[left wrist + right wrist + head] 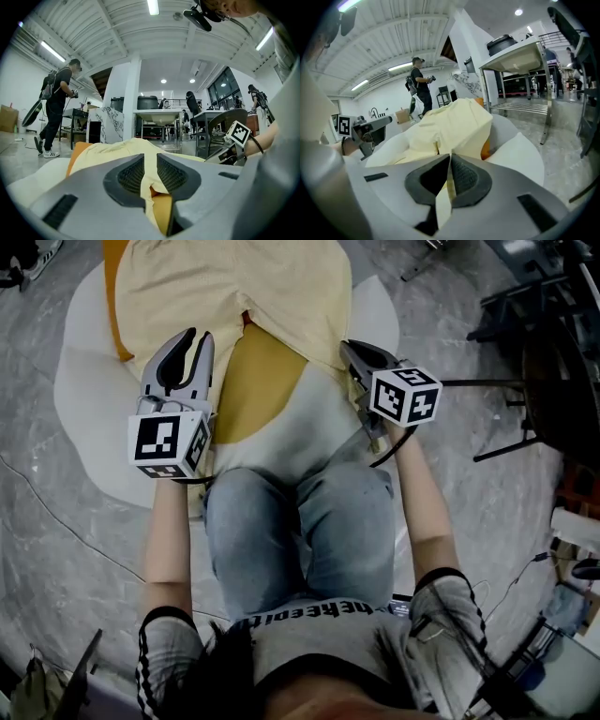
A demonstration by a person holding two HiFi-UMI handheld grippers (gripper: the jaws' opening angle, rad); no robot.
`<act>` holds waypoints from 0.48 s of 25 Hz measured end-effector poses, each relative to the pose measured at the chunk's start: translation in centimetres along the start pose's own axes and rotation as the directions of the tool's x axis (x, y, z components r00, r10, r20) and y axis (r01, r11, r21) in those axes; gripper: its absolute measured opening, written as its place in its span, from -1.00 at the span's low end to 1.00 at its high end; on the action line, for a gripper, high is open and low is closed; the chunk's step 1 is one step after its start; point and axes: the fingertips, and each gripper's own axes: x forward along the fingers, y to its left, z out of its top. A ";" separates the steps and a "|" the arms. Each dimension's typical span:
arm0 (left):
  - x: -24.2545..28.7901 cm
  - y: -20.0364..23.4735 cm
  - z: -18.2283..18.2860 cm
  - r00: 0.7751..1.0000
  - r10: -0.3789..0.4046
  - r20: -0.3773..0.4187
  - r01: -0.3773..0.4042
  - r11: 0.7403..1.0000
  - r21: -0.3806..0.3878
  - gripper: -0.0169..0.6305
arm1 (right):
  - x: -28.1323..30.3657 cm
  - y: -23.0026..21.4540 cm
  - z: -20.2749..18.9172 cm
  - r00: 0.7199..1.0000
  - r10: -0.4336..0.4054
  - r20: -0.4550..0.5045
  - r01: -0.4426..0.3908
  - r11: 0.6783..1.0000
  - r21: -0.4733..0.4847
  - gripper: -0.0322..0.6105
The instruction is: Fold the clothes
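Note:
A pale yellow garment [253, 287] lies spread over a round white pad [84, 381], with an orange layer [253, 381] showing under its lifted near edge. My left gripper [197, 336] is at the garment's near left edge. In the left gripper view it [150, 171] is shut on a fold of the yellow cloth [122, 147], which runs between the pads. My right gripper [349, 348] is at the near right edge. Seen from its own camera, my right gripper [450, 164] is shut on a thin strip of the garment [450, 122].
The person's knees in jeans [300, 531] are just below the pad. Black metal stand legs [525, 381] stand on the marbled floor to the right. A thin cable [56, 512] runs at left. Another person [56, 103] walks in the background near white tables [159, 117].

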 end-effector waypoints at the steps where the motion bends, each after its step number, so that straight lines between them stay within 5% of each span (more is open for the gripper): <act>1: -0.4 0.2 0.1 1.000 0.005 0.001 -0.005 1.000 -0.001 -0.75 | 0.1 0.9 0.1 1.000 0.016 -0.001 -0.016 1.000 -0.010 -0.87; 12: -4.0 3.1 0.9 0.992 0.117 0.039 -0.117 0.993 -0.007 -0.76 | 1.2 9.6 4.9 0.979 0.198 0.037 -0.193 0.975 -0.113 -0.87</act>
